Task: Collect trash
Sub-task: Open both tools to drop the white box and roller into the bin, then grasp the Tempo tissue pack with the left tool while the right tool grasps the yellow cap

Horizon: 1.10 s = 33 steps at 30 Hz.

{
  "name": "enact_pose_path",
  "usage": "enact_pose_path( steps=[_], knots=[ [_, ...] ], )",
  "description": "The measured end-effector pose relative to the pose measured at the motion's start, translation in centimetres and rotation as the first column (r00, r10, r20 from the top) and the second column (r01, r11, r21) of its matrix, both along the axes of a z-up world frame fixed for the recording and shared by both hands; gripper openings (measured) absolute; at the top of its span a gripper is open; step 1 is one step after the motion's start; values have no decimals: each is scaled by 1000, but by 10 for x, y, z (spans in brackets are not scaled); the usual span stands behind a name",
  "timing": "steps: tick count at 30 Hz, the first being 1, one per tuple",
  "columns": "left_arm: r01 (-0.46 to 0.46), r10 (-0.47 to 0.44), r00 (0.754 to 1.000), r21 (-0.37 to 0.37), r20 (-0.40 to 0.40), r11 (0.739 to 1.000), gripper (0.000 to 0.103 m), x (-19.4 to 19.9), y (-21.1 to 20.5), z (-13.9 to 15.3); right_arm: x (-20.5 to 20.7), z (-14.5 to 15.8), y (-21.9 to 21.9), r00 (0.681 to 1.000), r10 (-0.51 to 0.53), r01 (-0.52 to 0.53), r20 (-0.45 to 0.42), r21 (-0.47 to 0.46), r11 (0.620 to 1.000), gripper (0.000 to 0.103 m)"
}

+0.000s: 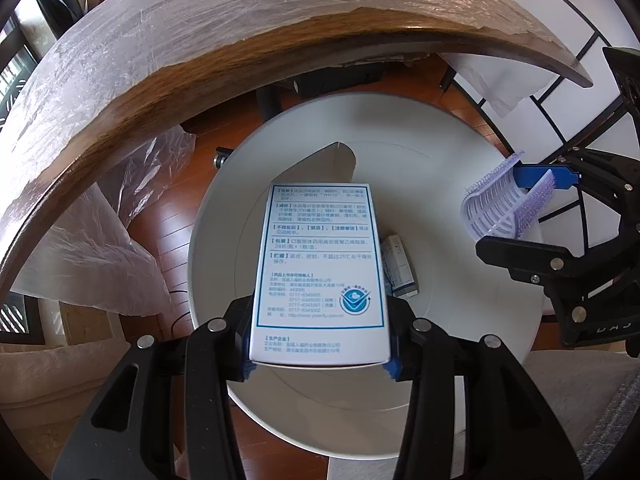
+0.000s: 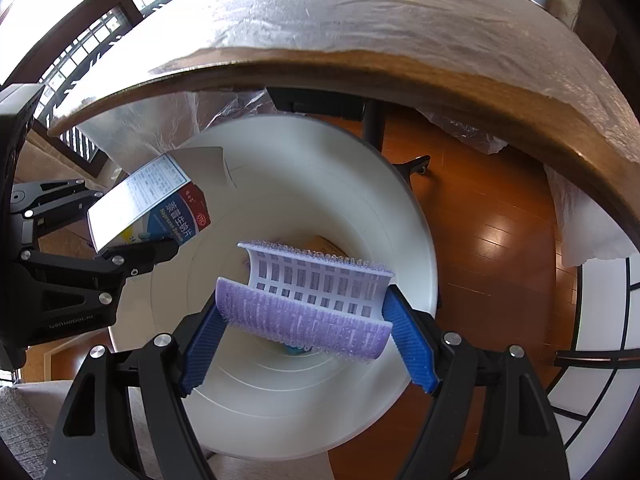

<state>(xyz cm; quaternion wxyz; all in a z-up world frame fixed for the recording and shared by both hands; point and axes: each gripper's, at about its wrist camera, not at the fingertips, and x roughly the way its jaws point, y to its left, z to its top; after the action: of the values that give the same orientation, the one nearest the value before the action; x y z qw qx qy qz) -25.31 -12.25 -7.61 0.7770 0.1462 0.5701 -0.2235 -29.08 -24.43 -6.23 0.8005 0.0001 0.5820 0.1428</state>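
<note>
The left gripper (image 1: 320, 360) is clamped on a white and blue medicine box (image 1: 320, 272), its pads pressing the box's two long edges. The box hangs over the mouth of a round white trash bin (image 1: 460, 184) that stands on the wooden floor (image 1: 160, 236), and its top flap (image 1: 336, 162) stands open at the far end. Printed text and a round blue emblem cover the face turned to the left wrist camera; the right wrist view shows the box's other side, with red and blue panels.

Deep inside the bin, just right of the held box, a smaller carton (image 1: 400, 268) lies on the bottom. In the right wrist view a brownish item (image 2: 326, 245) and something pale blue also show at the bottom, too hidden to name.

To the right, the right gripper (image 2: 306, 320) grips a curved purple bristled pad with a white slotted backing (image 2: 316, 300), squeezed between its blue fingers (image 2: 408, 340) so it bows. It too hangs above the bin's opening.

Behind the bin runs the edge of a wooden table (image 1: 240, 60) covered in clear plastic film.
</note>
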Motion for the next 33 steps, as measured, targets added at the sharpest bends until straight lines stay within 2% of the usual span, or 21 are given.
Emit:
enact_pose_path(
  steps=[3, 5, 6, 8, 12, 14, 16, 19, 22, 25, 27, 31, 33],
  knots=[
    [4, -4, 1000, -11, -19, 1000, 48, 2, 1, -3, -2, 0, -1, 1000, 20, -19, -2, 13, 1000, 77],
    [10, -10, 1000, -16, -25, 1000, 55, 2, 0, -3, -4, 5, -3, 1000, 23, -23, 17, 3, 1000, 81],
    [10, -11, 1000, -14, -15, 1000, 60, 1, 0, -1, -5, 7, -5, 999, 25, -24, 32, -3, 1000, 88],
    [16, -16, 1000, -15, 4, 1000, 63, -2, -1, 6, -8, 16, -8, 997, 34, -33, 66, -12, 999, 90],
    [22, -20, 998, -32, 56, 999, 65, -6, 2, 30, -12, 44, -16, 986, 52, -50, 157, -18, 999, 90],
    [37, -30, 996, -83, 86, 996, 66, -7, 4, 56, -13, 65, -21, 973, 64, -62, 223, -15, 998, 90],
    [58, -39, 991, -143, 131, 988, 81, -4, 7, 84, -10, 84, -26, 954, 75, -70, 289, -28, 997, 90],
    [86, -27, 970, -238, 240, 967, 99, 8, 11, 131, 6, 108, -30, 919, 96, -72, 383, -76, 995, 93],
    [58, 23, 947, -241, 319, 969, 100, 47, 2, 161, 33, 119, -32, 883, 133, -81, 449, -133, 988, 93],
    [22, 57, 941, -230, 334, 973, 100, 93, -13, 170, 70, 125, -35, 855, 174, -101, 488, -172, 980, 93],
    [23, 60, 939, -236, 337, 971, 100, 126, -26, 172, 98, 126, -40, 855, 190, -122, 483, -168, 978, 93],
    [32, 47, 955, -256, 293, 966, 100, 189, -60, 167, 145, 122, -46, 869, 198, -151, 454, -139, 979, 93],
    [26, 42, 964, -248, 264, 969, 100, 215, -76, 157, 170, 119, -49, 882, 199, -167, 427, -112, 980, 90]
  ],
)
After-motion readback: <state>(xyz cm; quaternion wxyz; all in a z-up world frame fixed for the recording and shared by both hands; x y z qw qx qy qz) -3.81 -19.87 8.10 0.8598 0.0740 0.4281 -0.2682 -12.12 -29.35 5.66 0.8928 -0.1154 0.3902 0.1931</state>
